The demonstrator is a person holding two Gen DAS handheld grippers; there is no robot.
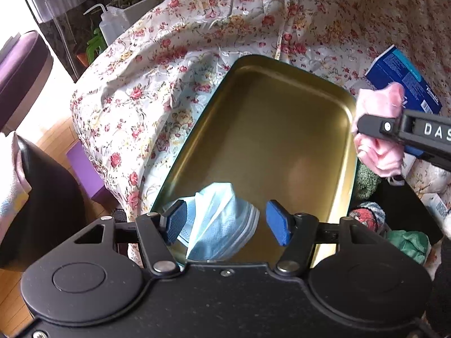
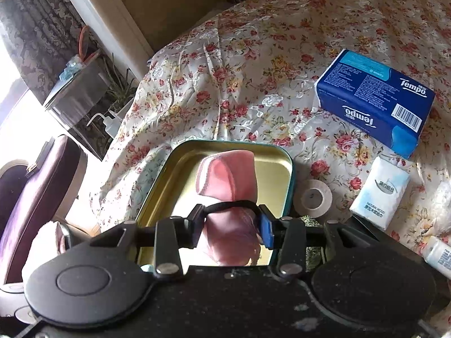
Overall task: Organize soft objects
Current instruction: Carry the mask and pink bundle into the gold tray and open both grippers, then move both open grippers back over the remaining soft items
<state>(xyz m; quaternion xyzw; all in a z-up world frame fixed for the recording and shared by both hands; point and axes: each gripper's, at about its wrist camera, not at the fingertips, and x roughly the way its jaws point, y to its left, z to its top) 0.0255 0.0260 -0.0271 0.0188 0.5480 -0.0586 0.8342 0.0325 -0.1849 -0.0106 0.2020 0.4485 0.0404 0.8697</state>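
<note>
A gold metal tin [image 1: 276, 112] lies open on the floral cloth; it also shows in the right wrist view [image 2: 157, 197]. A light blue face mask [image 1: 220, 222] lies in the tin's near corner, between the fingers of my open left gripper [image 1: 225, 222], not pinched. My right gripper [image 2: 229, 225] is shut on a pink soft cloth [image 2: 228, 180] and holds it above the tin. From the left wrist view the right gripper [image 1: 375, 132] and pink cloth [image 1: 377, 152] are at the tin's right edge.
A blue Tempo tissue pack [image 2: 375, 101], a small white tissue pack [image 2: 380, 194] and a tape roll [image 2: 313, 197] lie right of the tin. Knitted and green soft items [image 1: 406, 242] sit at the tin's right. A purple chair [image 2: 33, 197] stands left.
</note>
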